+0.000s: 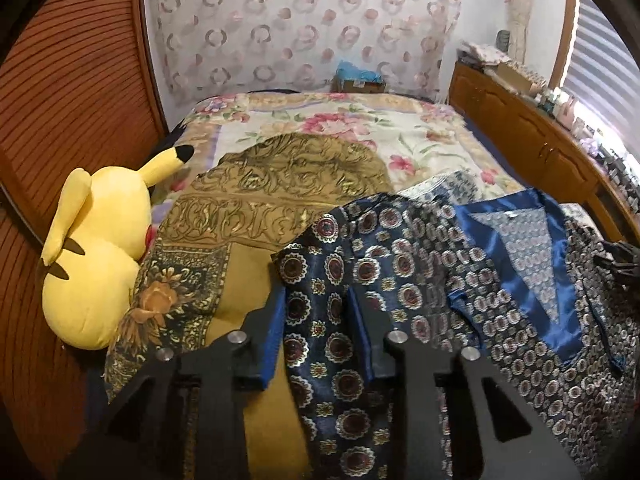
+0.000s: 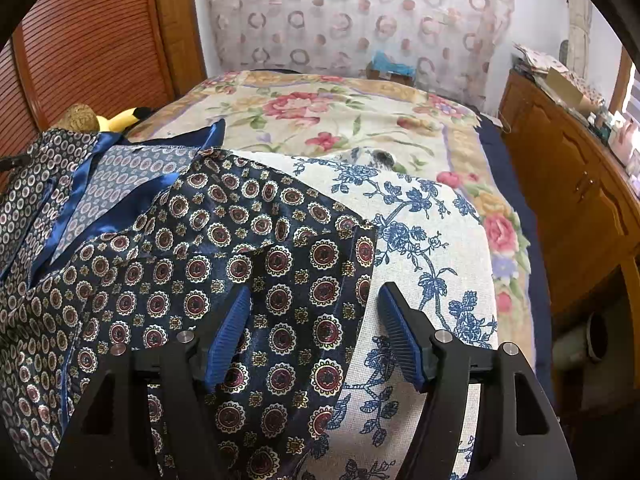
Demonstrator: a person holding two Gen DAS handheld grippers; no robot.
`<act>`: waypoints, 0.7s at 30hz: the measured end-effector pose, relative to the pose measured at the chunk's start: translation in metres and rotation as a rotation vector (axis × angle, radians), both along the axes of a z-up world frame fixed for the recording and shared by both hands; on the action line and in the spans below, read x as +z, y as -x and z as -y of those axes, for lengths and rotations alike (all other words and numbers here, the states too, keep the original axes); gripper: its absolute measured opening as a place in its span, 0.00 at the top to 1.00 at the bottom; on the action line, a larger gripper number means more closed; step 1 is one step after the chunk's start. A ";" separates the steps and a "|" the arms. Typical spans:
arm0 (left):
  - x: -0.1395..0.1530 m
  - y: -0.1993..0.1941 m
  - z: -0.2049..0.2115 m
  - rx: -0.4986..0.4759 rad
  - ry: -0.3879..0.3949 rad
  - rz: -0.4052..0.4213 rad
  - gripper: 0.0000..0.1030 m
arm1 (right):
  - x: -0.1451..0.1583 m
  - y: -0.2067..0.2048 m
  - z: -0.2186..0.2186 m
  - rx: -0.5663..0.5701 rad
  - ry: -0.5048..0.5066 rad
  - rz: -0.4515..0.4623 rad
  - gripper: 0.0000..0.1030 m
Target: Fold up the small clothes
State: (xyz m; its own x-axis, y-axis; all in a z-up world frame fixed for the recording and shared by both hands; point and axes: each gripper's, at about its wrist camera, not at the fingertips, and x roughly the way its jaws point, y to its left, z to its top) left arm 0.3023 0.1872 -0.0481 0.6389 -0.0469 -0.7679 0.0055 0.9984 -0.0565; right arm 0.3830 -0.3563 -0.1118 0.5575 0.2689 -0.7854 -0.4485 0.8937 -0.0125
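The work surface is a bed (image 2: 400, 92) covered by a cream floral blanket (image 2: 320, 112) with pink blooms and a tan border, set in a small bedroom. A sheer curtain (image 1: 304, 24) printed with pinkish rings hangs behind its far end, reddish louvred wooden doors (image 1: 72, 92) stand along one side, and a wooden cabinet (image 2: 576, 192) crowded with boxes and small bottles runs along the other, under a bright window with blinds (image 1: 604, 72). A yellow plush toy (image 1: 100, 256) lies at the bed's edge beside a gold-patterned scarf (image 1: 248, 208) spread over the blanket. The navy medallion-print garment (image 1: 400, 248), with its bright blue satin lining (image 1: 560, 280) turned outward, is heaped across the near part of the bed, partly over a white cloth with blue flowers (image 2: 432, 240). The left tongs (image 1: 316, 320) are partly closed with a strip of the navy fabric hanging between the blue pads; whether they truly pinch it cannot be told. The right tongs (image 2: 314, 304) are spread wide, a corner of the same garment lying between the fingers, which do not press on it.
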 end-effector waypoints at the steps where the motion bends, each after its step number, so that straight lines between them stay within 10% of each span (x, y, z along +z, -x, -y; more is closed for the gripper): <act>1: -0.001 0.000 -0.001 0.002 0.000 -0.002 0.68 | 0.000 0.000 0.000 0.000 0.000 0.000 0.34; 14: 0.010 0.005 0.030 -0.113 -0.015 0.026 0.92 | 0.000 0.000 0.001 0.002 -0.001 0.000 0.34; 21: 0.034 0.021 0.048 -0.157 0.009 0.087 0.97 | 0.004 0.001 -0.015 0.083 -0.012 -0.045 0.96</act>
